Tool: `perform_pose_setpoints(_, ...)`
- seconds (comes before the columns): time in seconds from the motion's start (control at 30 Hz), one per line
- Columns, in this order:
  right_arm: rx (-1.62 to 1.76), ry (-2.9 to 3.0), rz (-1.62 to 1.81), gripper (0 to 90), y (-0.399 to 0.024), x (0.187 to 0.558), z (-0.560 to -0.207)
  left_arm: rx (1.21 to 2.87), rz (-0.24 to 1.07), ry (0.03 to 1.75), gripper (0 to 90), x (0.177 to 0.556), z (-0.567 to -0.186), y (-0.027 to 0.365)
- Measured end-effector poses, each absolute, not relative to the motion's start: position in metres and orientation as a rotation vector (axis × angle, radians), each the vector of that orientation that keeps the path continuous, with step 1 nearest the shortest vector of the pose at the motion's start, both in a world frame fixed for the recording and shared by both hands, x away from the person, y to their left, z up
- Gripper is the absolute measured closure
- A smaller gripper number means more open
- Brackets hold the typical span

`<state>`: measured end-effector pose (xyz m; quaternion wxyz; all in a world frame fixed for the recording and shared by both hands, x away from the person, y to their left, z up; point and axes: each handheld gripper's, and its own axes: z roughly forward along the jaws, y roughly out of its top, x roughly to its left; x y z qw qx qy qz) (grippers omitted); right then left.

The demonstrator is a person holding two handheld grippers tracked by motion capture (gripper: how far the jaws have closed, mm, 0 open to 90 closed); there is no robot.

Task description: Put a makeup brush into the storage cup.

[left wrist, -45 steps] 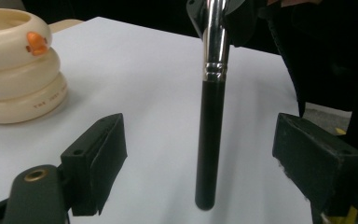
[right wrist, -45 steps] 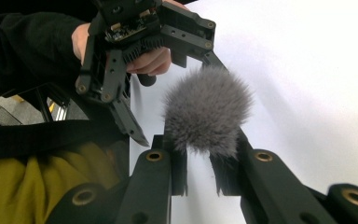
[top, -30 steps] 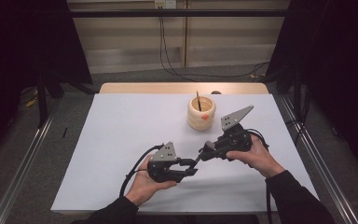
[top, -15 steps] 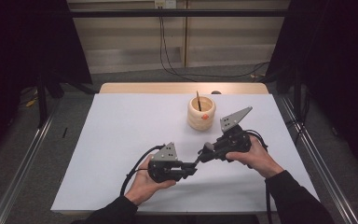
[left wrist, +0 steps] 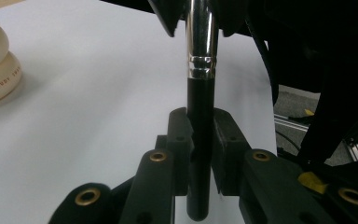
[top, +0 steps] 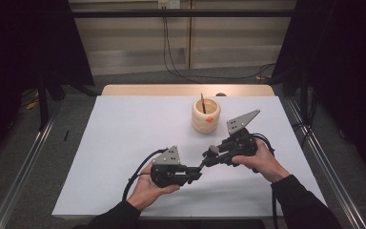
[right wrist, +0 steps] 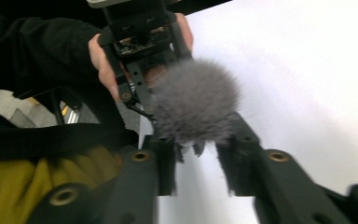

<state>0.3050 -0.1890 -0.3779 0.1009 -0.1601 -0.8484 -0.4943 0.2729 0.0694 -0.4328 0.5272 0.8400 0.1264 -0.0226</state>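
Left gripper view: left gripper [left wrist: 200, 135] clamps the brush [left wrist: 199, 116] handle; right gripper [right wrist: 196, 158] jaws have just been opening, bristles between them, near the holder [top: 206, 116].

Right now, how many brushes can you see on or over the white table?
2. A black-handled makeup brush with a silver ferrule and fluffy grey head spans the two grippers over the table; a thin brown-handled brush stands in the beige wooden holder. The holder may hide more.
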Motion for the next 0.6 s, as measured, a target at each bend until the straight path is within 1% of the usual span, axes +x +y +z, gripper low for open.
perform_pose_setpoints(0.07,-0.486,-2.501,-1.469,57.7,-0.1897,0.3050,-0.3780,1.998,-0.062,0.307,79.7,0.2732,-0.4331,0.0696)
perform_pose_setpoints(0.1,-0.489,-2.506,-1.469,56.3,-0.1898,0.3050,-0.3781,1.987,-0.071,0.308,79.7,0.2737,-0.4334,0.0694)
perform_pose_setpoints(0.2,-0.500,-2.516,-1.489,45.7,-0.1895,0.3039,-0.3785,1.987,-0.065,0.317,79.7,0.2736,-0.4320,0.0710)
perform_pose_setpoints(0.23,-0.521,-2.526,-1.494,40.2,-0.1891,0.3036,-0.3786,1.983,-0.062,0.323,79.7,0.2735,-0.4316,0.0712)
perform_pose_setpoints(0.3,-0.538,-2.520,-1.508,36.2,-0.1896,0.3037,-0.3790,1.975,-0.065,0.326,79.7,0.2741,-0.4309,0.0725)
perform_pose_setpoints(0.33,-0.551,-2.526,-1.522,31.6,-0.1900,0.3040,-0.3793,1.970,-0.065,0.329,79.7,0.2743,-0.4308,0.0729)
perform_pose_setpoints(0.4,-0.571,-2.529,-1.535,25.6,-0.1902,0.3035,-0.3799,1.957,-0.062,0.340,79.7,0.2748,-0.4304,0.0744)
perform_pose_setpoints(0.5,-0.581,-2.550,-1.546,20.5,-0.1898,0.3015,-0.3817,1.952,-0.052,0.342,79.7,0.2753,-0.4295,0.0761)
perform_pose_setpoints(0.6,-0.591,-2.556,-1.570,17.8,-0.1894,0.2999,-0.3829,1.941,-0.040,0.355,79.7,0.2752,-0.4290,0.0770)
